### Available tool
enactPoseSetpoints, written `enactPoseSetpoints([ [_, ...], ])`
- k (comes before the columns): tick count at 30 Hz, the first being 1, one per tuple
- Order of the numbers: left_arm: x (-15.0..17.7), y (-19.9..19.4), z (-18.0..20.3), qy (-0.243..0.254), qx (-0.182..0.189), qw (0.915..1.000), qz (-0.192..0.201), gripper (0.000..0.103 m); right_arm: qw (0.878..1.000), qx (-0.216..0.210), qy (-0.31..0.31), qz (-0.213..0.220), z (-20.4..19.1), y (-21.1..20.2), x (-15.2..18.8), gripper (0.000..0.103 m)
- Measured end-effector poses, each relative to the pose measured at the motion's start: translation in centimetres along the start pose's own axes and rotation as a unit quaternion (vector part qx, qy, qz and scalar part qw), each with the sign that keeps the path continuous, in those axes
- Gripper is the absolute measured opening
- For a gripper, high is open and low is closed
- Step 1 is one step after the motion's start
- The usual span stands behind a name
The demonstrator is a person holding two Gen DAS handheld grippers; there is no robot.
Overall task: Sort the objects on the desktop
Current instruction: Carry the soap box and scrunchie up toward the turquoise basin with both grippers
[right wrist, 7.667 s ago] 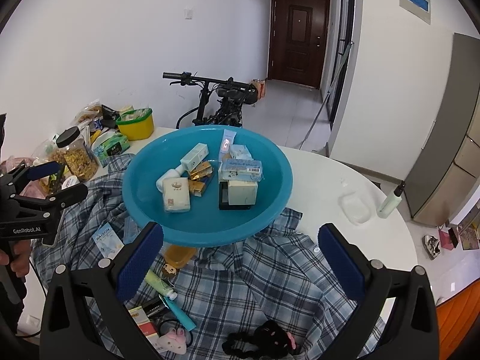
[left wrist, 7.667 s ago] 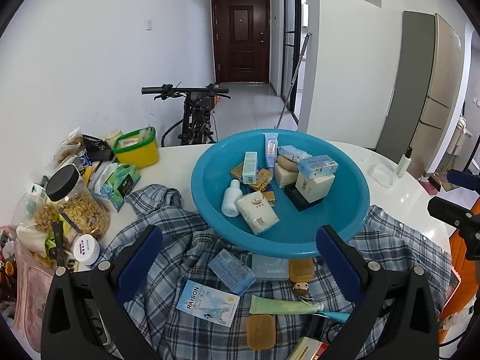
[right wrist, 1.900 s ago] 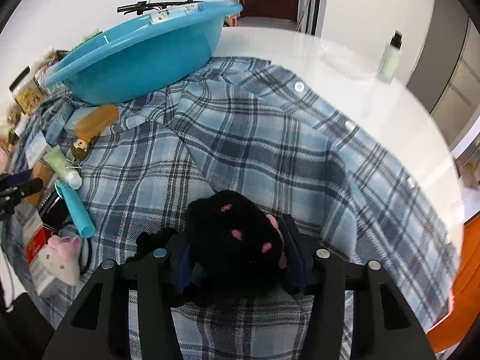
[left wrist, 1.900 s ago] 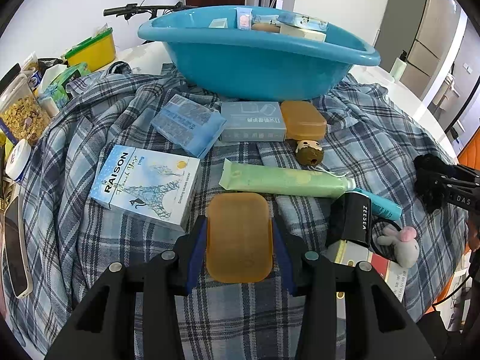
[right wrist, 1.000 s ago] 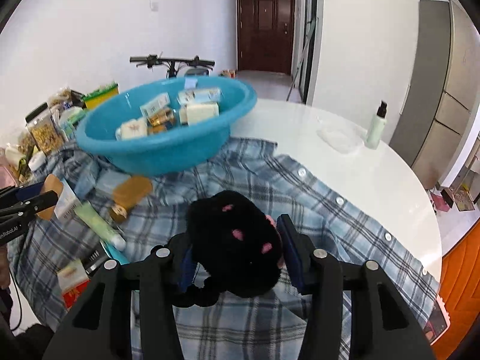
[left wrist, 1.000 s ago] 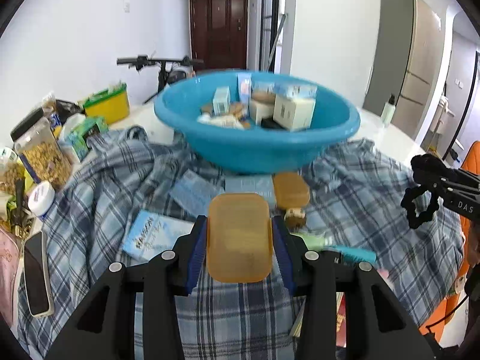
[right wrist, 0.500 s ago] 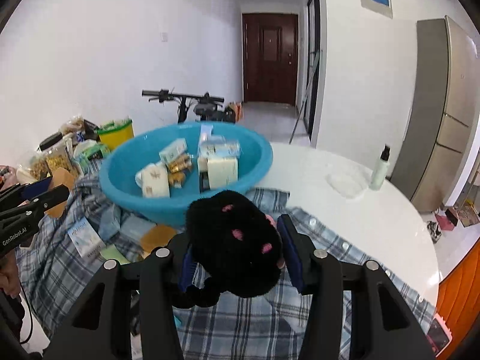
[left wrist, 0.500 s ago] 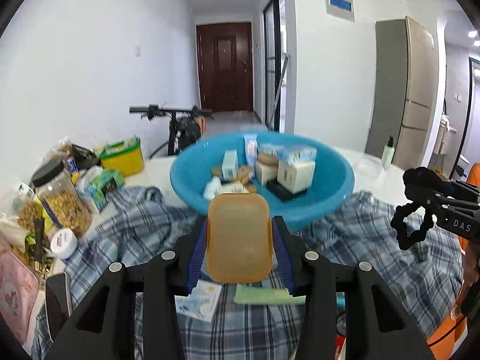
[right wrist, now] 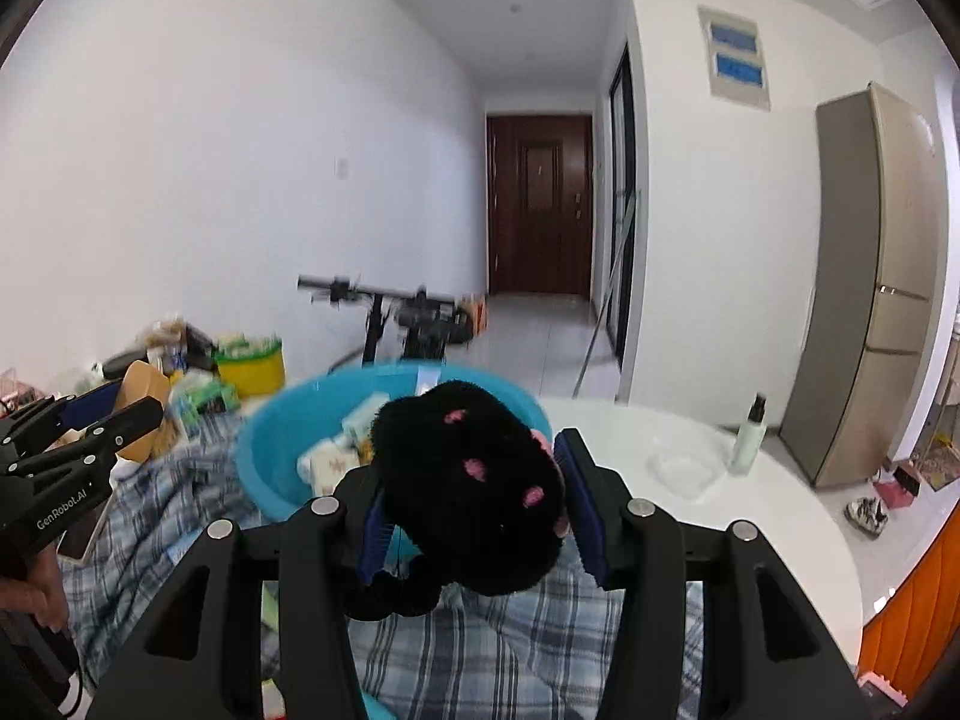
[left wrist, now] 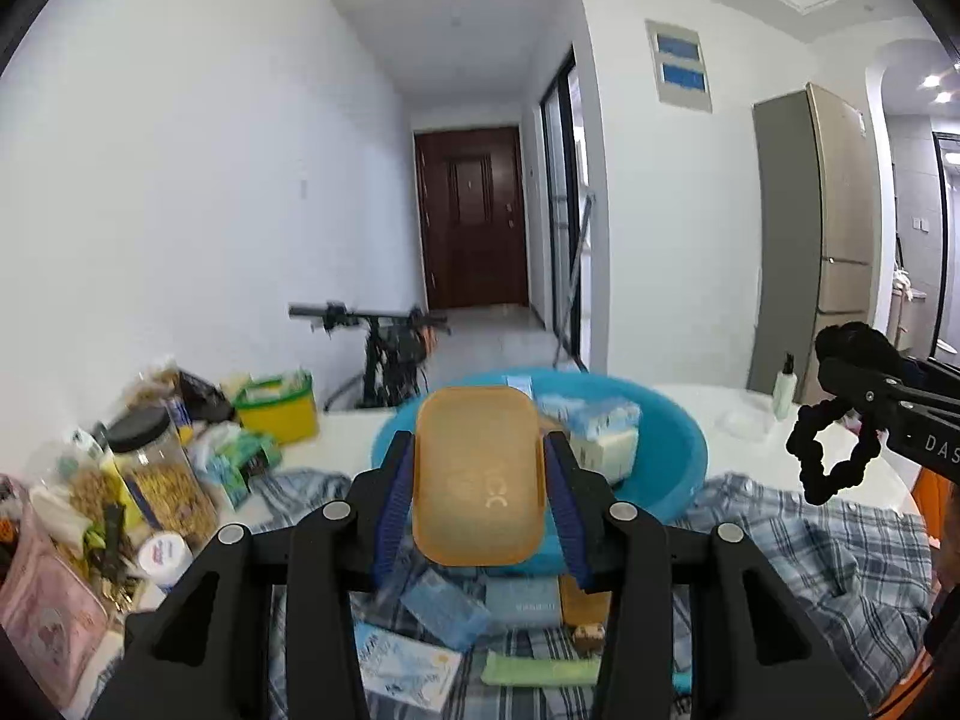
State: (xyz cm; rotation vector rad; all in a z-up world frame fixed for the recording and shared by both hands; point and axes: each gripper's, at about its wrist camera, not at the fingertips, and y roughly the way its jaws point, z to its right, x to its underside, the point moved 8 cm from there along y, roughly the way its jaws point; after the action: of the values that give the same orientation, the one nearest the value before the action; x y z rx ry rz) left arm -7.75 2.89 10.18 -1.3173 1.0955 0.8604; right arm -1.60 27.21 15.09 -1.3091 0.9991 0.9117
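Two things have come up off the plaid shirt (left wrist: 798, 552) at once: the left gripper (left wrist: 478, 483) has its fingers closed narrow on an amber soap case (left wrist: 478, 480), and the right gripper (right wrist: 469, 489) is clamped on a black fuzzy scrunchie with pink spots (right wrist: 474, 480). A second ago both hung low over the cloth near the front edge of the table (right wrist: 750, 516); now each is raised and tipped closer to level, so the blue basin (left wrist: 672, 468) sits below and just beyond the fingertips. In the left wrist view the scrunchie's loop dangles from the other gripper at the right. That lift looks like the carry toward the basin, which already holds several small boxes; the release is not yet made. A few items remain on the shirt near the table's front edge: a green tube (left wrist: 540, 672), a pale blue box (left wrist: 444, 606) and a printed carton (left wrist: 408, 669).
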Motion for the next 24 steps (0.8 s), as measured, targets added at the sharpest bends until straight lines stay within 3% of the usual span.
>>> enactPoseSetpoints([
  [8,-3.1,-2.4,-0.3,-0.018,0.003,0.9984,0.053,0.045,0.999,0.007,-0.005,0.049,-0.6,-1.8,-2.1,0.048],
  [24,-5.0,-6.0,-0.6,-0.024,0.004,0.9957,0.089,0.045,0.995,-0.001,-0.008,0.096,-1.7,-4.9,-4.2,0.048],
])
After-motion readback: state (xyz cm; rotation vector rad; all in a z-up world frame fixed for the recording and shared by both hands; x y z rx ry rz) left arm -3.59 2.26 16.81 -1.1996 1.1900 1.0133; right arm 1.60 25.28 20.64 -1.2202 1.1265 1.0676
